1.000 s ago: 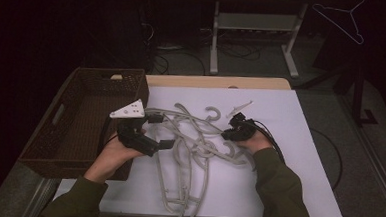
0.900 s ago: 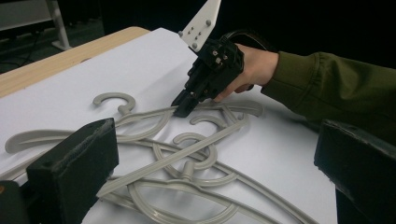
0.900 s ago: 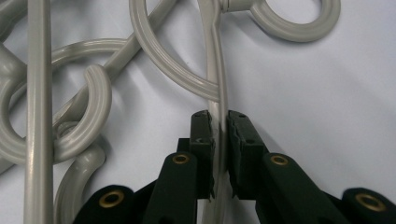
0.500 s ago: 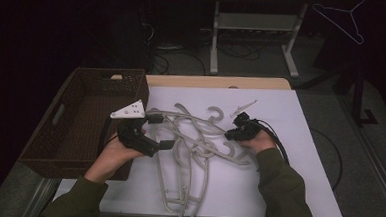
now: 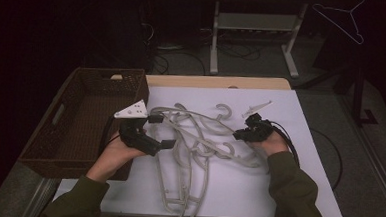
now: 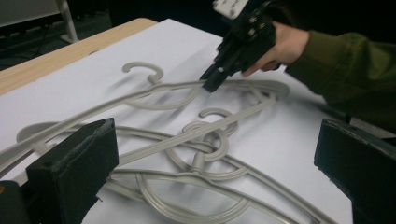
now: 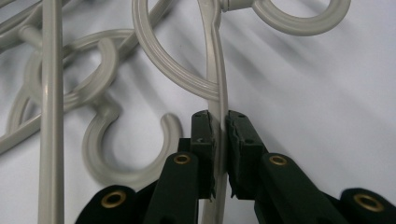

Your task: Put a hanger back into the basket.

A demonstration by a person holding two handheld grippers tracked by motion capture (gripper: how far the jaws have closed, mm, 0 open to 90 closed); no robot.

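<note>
A tangle of several grey plastic hangers lies on the white table cover. My right gripper is at the pile's right side, shut on one thin hanger arm; the arm runs straight between its pads. The left gripper view shows that same gripper pinching the arm. My left gripper hovers at the pile's left edge, jaws wide open, holding nothing. Hooks and arms lie between and beyond its pads.
A brown woven basket stands at the table's left edge, just beside my left hand. A small pale hanger lies behind the right gripper. A wire hanger hangs at the far right, and a desk frame stands beyond the table.
My right gripper has shifted slightly to the right while clamped on the hanger arm. The left gripper has stayed open and hardly moved.
</note>
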